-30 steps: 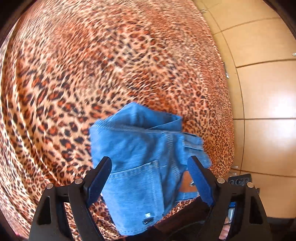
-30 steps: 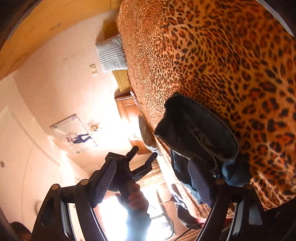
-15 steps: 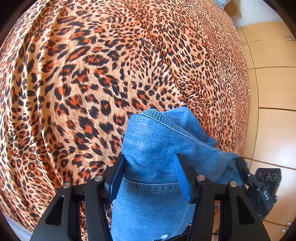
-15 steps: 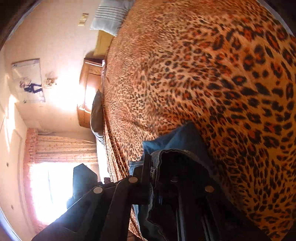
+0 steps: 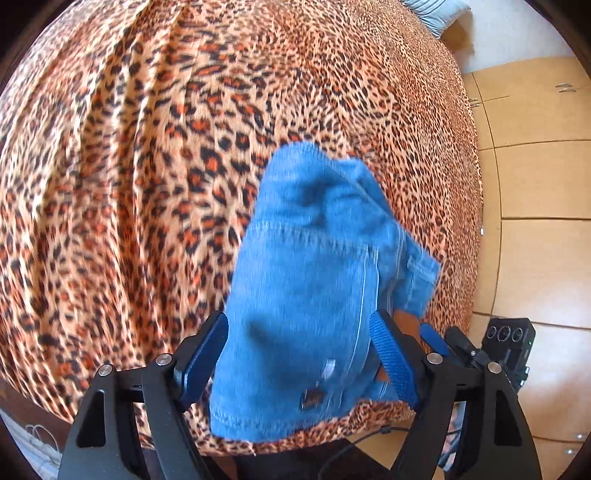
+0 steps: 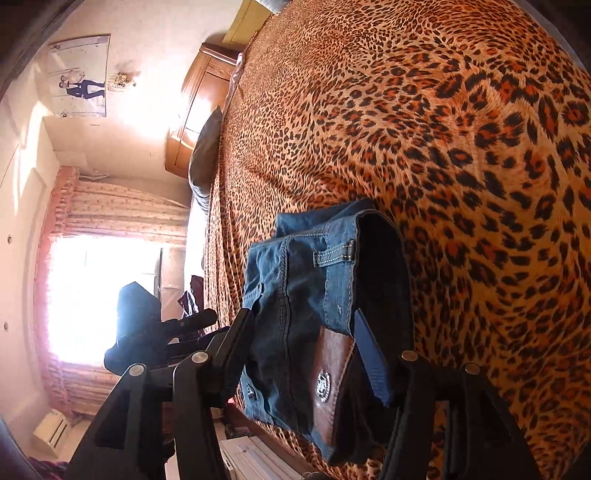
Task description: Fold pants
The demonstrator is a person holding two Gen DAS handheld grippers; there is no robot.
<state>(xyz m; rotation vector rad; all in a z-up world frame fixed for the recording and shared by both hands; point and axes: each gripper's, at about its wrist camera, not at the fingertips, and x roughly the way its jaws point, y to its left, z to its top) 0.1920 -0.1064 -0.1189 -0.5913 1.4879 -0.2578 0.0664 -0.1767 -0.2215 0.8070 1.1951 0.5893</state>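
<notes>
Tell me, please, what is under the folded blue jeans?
Under the jeans lies the leopard-print bedspread, showing on all sides of them. The part directly beneath is covered, so anything there cannot be seen. A brown leather patch sits on the waistband.

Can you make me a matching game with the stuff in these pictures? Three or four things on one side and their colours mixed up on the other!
Things:
1. jeans
2. bedspread
3. waistband patch
4. pillow

Colours:
A. shiny brown leather
B. pale grey with stripes
C. blue denim
D. orange and black leopard spots

Pairs: 1-C, 2-D, 3-A, 4-B
</notes>
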